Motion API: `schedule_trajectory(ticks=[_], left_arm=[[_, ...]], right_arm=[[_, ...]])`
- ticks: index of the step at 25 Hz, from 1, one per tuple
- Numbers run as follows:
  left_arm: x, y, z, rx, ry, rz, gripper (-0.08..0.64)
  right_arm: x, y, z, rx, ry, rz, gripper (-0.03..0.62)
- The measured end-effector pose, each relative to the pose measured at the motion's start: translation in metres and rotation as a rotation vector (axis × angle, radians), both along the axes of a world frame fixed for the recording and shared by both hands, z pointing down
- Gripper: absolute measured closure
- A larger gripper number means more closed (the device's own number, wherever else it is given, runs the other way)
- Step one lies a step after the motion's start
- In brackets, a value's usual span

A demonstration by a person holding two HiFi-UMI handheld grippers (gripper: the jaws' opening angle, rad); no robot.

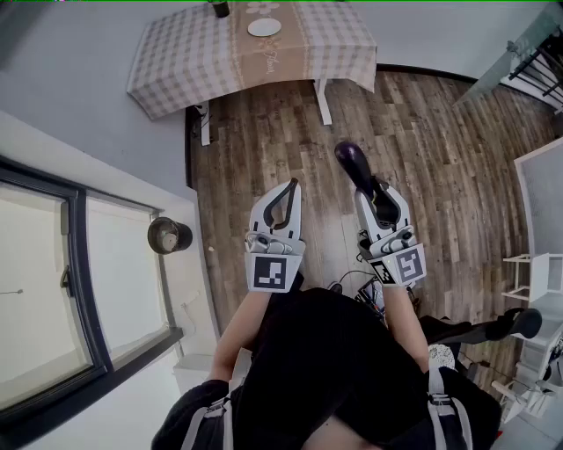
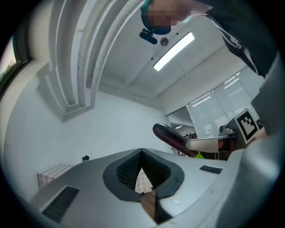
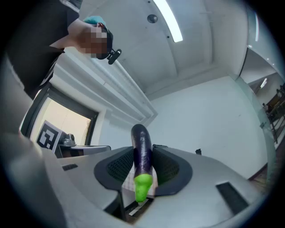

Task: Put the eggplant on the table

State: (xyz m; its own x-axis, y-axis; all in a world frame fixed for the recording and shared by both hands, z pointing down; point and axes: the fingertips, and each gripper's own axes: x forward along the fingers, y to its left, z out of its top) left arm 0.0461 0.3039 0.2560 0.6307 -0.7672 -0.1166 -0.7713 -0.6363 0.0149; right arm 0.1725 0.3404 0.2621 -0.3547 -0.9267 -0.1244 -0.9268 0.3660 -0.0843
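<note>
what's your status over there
Left gripper shut, empty. Right gripper shut on eggplant, purple end sticking out past the jaws. Table ahead across wood floor, plate on it.

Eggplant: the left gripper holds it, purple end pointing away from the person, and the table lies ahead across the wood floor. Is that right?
Not the left. The right gripper view shows the eggplant clamped between the jaws of the right gripper; the left gripper holds nothing. The rest stands: purple end away from the person, table ahead across the wood floor.
</note>
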Motion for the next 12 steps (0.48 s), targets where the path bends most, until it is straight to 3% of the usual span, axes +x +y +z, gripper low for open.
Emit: schedule_trajectory(ticks=[7, 12], left_arm=[[-0.042, -0.031, 0.002, 0.036, -0.028, 0.041, 0.557], [-0.063, -0.052, -0.001, 0.053, 0.011, 0.051, 0.557]], right_arm=[[-0.040, -0.030, -0.008, 0.009, -0.051, 0.040, 0.453], [-0.046, -0.051, -0.030, 0.056, -0.085, 0.064, 0.451]])
